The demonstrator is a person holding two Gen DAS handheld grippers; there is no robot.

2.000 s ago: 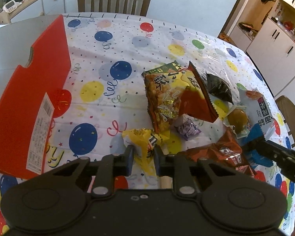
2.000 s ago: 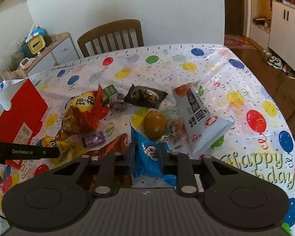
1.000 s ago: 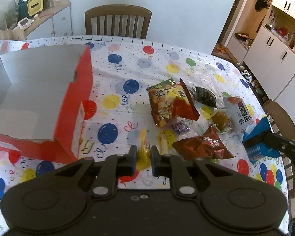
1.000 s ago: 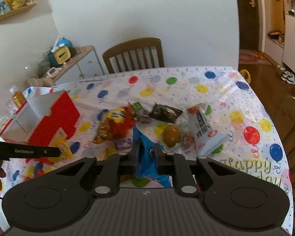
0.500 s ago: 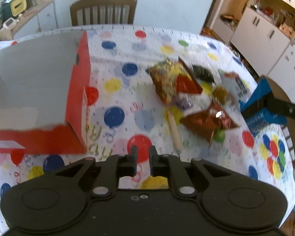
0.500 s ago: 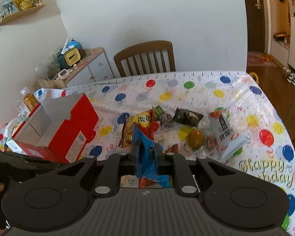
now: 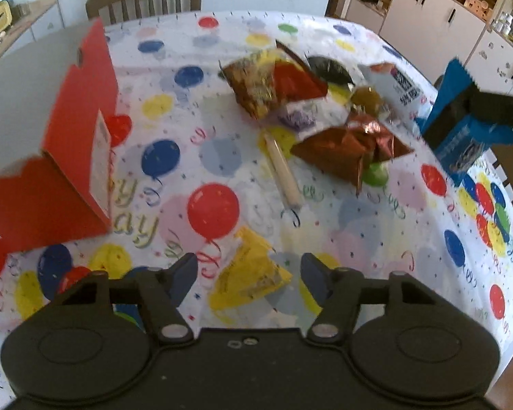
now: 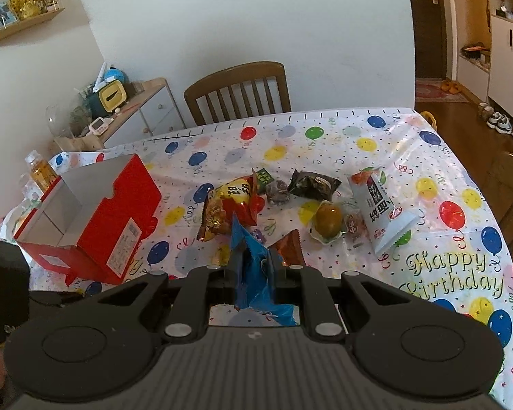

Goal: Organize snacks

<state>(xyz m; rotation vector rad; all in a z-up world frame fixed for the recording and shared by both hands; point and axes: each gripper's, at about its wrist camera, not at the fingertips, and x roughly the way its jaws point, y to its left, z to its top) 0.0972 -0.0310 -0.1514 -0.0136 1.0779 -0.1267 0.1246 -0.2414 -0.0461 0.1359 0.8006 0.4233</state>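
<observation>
A yellow snack packet (image 7: 248,278), blurred, sits loose between the spread fingers of my left gripper (image 7: 248,268), which is open above the balloon tablecloth (image 7: 359,225); I cannot tell if the packet rests on the cloth. The open red box (image 7: 82,109) stands just to the left, its white inside showing in the right wrist view (image 8: 61,205). My right gripper (image 8: 254,261) is shut on a blue snack packet (image 8: 266,304), held in the air; the same blue packet (image 7: 461,136) hangs at the right of the left wrist view.
On the cloth lie an orange chip bag (image 8: 225,205), a brown foil packet (image 7: 345,147), a pale sausage stick (image 7: 284,174), a black packet (image 8: 313,182), a golden round snack (image 8: 328,220) and a white packet (image 8: 379,212). A wooden chair (image 8: 239,92) stands at the far side.
My left gripper has opened and let go of the yellow packet near the red box. The right gripper has risen with the blue packet still in it.
</observation>
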